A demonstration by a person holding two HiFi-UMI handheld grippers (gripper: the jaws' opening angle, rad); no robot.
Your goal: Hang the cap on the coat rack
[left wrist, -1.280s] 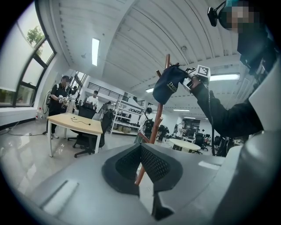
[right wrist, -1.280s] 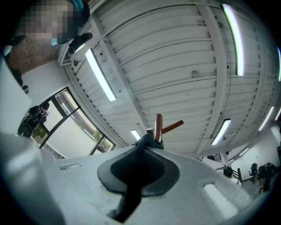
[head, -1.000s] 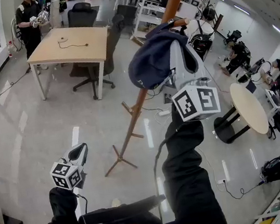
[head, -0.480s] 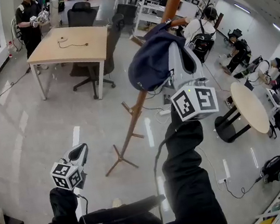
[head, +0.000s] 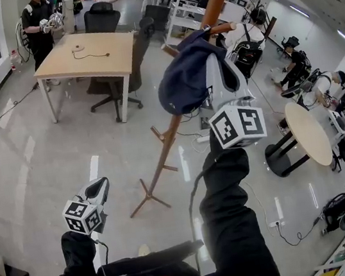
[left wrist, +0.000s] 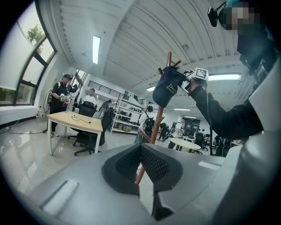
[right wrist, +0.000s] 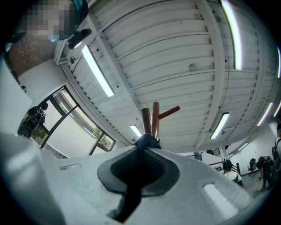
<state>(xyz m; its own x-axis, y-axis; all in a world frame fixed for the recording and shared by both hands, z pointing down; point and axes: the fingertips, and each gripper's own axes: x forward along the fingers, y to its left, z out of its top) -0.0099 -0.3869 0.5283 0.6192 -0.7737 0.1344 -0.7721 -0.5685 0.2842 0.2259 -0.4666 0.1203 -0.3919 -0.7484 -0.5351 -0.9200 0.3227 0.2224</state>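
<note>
A dark navy cap [head: 185,77] hangs up against the tilted wooden coat rack [head: 166,138], just under a short peg [head: 222,27]. My right gripper [head: 215,62] is raised behind the cap and shut on its fabric. In the right gripper view a fold of the cap [right wrist: 145,140] sits pinched at the right gripper [right wrist: 144,146], with the rack's pole [right wrist: 155,117] and pegs straight ahead. My left gripper [head: 101,184] hangs low at the left, shut and holding nothing. From the left gripper [left wrist: 140,149] view the cap [left wrist: 168,87] shows high on the rack [left wrist: 154,131].
A wooden desk [head: 85,57] with office chairs [head: 102,18] stands at the back left, and people [head: 34,23] stand beyond it. A round table [head: 308,132] is at the right. Shelving [head: 184,5] lines the back. The rack's feet [head: 146,200] spread on the glossy floor.
The cap, the rack and both grippers have not visibly moved. Only people in the background have shifted.
</note>
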